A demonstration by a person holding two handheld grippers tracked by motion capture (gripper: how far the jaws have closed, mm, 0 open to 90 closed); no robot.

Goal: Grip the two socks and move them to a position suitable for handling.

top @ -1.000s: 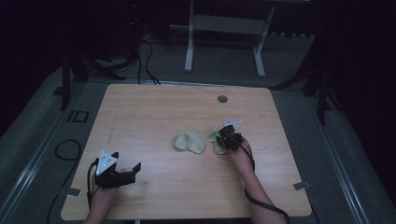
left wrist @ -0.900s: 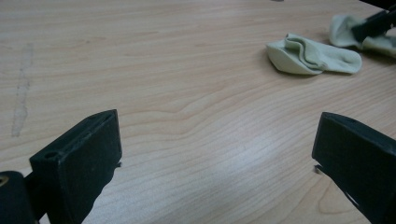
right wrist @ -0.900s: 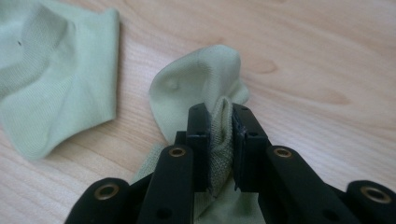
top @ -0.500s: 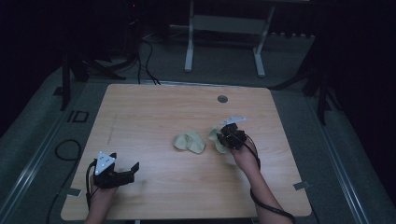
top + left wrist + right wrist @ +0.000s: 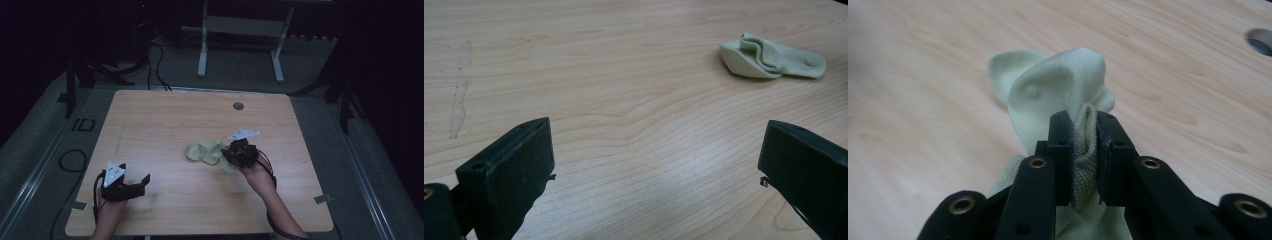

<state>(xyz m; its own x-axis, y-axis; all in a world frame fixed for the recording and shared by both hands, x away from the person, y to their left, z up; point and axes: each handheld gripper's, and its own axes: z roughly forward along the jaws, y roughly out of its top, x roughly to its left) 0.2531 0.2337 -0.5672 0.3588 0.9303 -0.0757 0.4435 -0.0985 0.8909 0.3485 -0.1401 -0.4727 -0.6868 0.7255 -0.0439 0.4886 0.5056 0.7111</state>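
Right gripper view: right gripper (image 5: pixel 1083 150) pinches a pale green sock (image 5: pixel 1058 87).
Lower left of the high view, left gripper (image 5: pixel 142 181) gapes empty.

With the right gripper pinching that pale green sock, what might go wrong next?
The right gripper clamps only a thin bunched fold of one sock, so it may slip free when pulled. The second sock lies right beside it and could be dragged along. The left gripper, open and far off, cannot steady either.
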